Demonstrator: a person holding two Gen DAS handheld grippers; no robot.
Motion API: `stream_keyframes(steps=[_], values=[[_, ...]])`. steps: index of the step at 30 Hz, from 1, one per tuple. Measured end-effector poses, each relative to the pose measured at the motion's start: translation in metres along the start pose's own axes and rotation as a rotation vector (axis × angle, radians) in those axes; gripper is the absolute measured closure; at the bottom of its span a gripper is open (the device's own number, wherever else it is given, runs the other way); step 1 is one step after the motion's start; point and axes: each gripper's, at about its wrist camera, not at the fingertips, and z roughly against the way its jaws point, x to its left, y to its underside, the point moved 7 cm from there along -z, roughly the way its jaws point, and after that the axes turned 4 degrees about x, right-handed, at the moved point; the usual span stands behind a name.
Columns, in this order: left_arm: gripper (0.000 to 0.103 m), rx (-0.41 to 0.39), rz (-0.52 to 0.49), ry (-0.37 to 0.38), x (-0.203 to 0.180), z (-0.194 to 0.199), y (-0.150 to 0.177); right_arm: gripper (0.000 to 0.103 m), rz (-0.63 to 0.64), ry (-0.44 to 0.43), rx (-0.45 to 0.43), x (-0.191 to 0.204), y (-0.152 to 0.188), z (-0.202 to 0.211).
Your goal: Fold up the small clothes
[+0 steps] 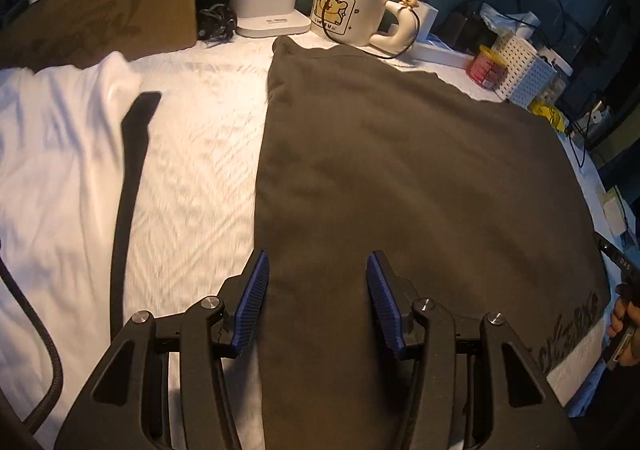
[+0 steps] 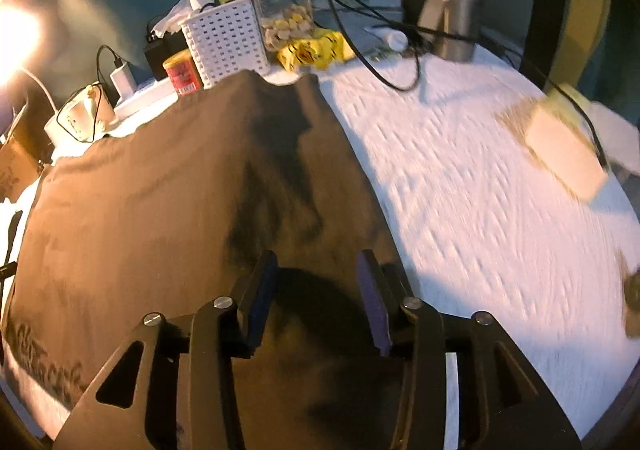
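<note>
A dark brown garment (image 1: 420,169) lies spread flat on the white table covering (image 1: 200,153), with printed lettering at its near right corner. My left gripper (image 1: 316,290) hovers open over the garment's left edge, with only cloth showing below the gap between its blue pads. In the right wrist view the same garment (image 2: 180,189) fills the left half. My right gripper (image 2: 316,290) stands open above its right edge, casting a shadow on the cloth, with nothing between its pads. A white garment (image 1: 52,153) lies at the far left.
A black strap (image 1: 128,189) crosses the white cloth. Along the back stand a cardboard box (image 1: 108,17), lamp base (image 1: 268,5), mug (image 1: 352,9), red can (image 2: 182,73), white basket (image 2: 228,41), jar (image 2: 284,9), steel tumbler (image 2: 452,5) and cables. A flat pale box (image 2: 560,145) lies right.
</note>
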Motion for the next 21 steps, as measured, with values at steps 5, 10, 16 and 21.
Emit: stream_keyframes(steps=[5, 10, 16, 21], values=[[0.045, -0.002, -0.003, 0.010, -0.007, 0.011, 0.019, 0.058, -0.023, 0.001, -0.009, -0.014, 0.023, 0.014], [0.045, 0.001, -0.039, -0.015, -0.009, 0.019, 0.033, 0.058, -0.030, -0.012, -0.029, -0.026, 0.040, 0.030], [0.044, 0.009, -0.011, -0.036, -0.002, 0.021, 0.052, 0.058, -0.046, 0.026, -0.042, -0.044, 0.053, 0.041], [0.038, -0.002, -0.012, -0.053, -0.005, 0.023, 0.058, 0.058, -0.045, 0.016, -0.074, -0.046, 0.057, 0.040]])
